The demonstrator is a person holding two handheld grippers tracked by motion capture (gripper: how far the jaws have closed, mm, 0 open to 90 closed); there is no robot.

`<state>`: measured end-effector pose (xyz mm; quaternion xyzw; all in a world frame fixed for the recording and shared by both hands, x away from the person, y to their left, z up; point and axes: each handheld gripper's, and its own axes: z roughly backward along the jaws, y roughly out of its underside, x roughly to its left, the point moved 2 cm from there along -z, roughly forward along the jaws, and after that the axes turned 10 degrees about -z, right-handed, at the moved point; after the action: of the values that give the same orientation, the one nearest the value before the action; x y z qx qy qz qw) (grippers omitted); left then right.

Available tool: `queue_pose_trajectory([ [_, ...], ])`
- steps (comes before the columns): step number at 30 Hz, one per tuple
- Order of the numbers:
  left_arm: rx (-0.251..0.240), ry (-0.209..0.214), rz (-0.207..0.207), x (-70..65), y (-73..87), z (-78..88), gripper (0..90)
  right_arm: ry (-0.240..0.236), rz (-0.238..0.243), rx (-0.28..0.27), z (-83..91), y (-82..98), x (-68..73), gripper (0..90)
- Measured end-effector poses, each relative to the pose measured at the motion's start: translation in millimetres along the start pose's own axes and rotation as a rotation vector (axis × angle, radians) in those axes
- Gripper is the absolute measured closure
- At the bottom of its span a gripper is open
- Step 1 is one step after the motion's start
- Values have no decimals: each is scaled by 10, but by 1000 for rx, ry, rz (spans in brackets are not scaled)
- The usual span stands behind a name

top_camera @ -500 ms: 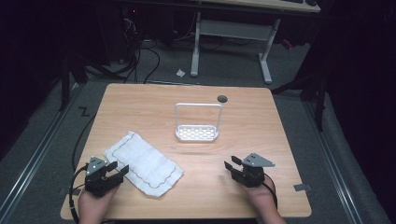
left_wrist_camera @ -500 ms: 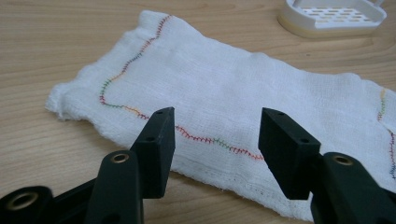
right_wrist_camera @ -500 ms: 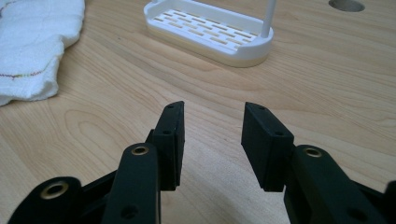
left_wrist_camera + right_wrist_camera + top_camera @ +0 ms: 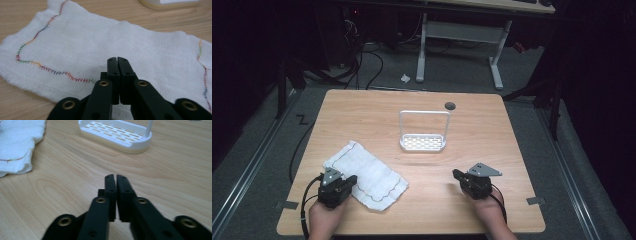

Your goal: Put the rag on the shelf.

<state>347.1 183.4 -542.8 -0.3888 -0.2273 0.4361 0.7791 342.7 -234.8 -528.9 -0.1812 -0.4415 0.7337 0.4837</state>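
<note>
A white cloth (image 4: 364, 175) with coloured stitching along its hem lies folded flat on the wooden table (image 4: 492, 135), at the front left. My left gripper (image 4: 348, 181) rests at the cloth's near left edge, shut and empty, its jaws over the fabric (image 4: 117, 45). A white rack (image 4: 423, 142) with a slotted base and a tall wire loop stands in the middle of the table. My right gripper (image 4: 457, 174) sits at the front right, shut on nothing, pointing left towards the rack (image 4: 117, 133) and the cloth (image 4: 17, 142) over bare wood.
A round dark hole (image 4: 450, 105) marks the table's far edge behind the rack. Cables trail from both grippers off the near edge. Beyond the table stand another desk's white legs (image 4: 497, 60) on a grey floor with cables.
</note>
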Motion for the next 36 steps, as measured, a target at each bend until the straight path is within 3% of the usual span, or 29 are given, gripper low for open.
queue_pose_trajectory([
  [2, 29, 16, 6, -13, 3, -83, 900, -27, 19, 2, -4, -10, 51, 900],
  [6, 48, 13, -43, -76, -5, -130, 900, -51, 46, 6, -35, -16, 160, 900],
  [10, 39, 31, -75, -185, -5, -150, 900, -109, 91, 15, -188, -78, 428, 900],
  [11, 41, 33, -106, -255, -19, -167, 900, -125, 98, 24, -229, -94, 487, 898],
  [14, 42, 53, -134, -340, -36, -186, 900, -148, 151, 39, -354, -146, 664, 898],
  [20, 32, 69, -130, -365, -39, -201, 900, -178, 170, 58, -621, -269, 860, 897],
  [21, 28, 80, -114, -349, -33, -200, 900, -192, 164, 73, -751, -298, 912, 897],
  [25, 20, 89, -104, -346, -24, -198, 900, -187, 177, 133, -935, -229, 958, 898],
  [27, 21, 97, -106, -359, -22, -195, 900, -186, 181, 143, -938, -192, 956, 899],
  [29, 18, 130, -101, -399, -21, -197, 896, -194, 171, 148, -819, -81, 929, 900],
  [32, 16, 147, -99, -444, -28, -210, 894, -199, 161, 154, -699, 0, 917, 900],
  [33, 14, 169, -98, -504, -38, -225, 894, -198, 171, 160, -556, 94, 923, 900],
  [36, 13, 194, -104, -576, -46, -235, 881, -193, 184, 160, -386, 214, 948, 900],
])
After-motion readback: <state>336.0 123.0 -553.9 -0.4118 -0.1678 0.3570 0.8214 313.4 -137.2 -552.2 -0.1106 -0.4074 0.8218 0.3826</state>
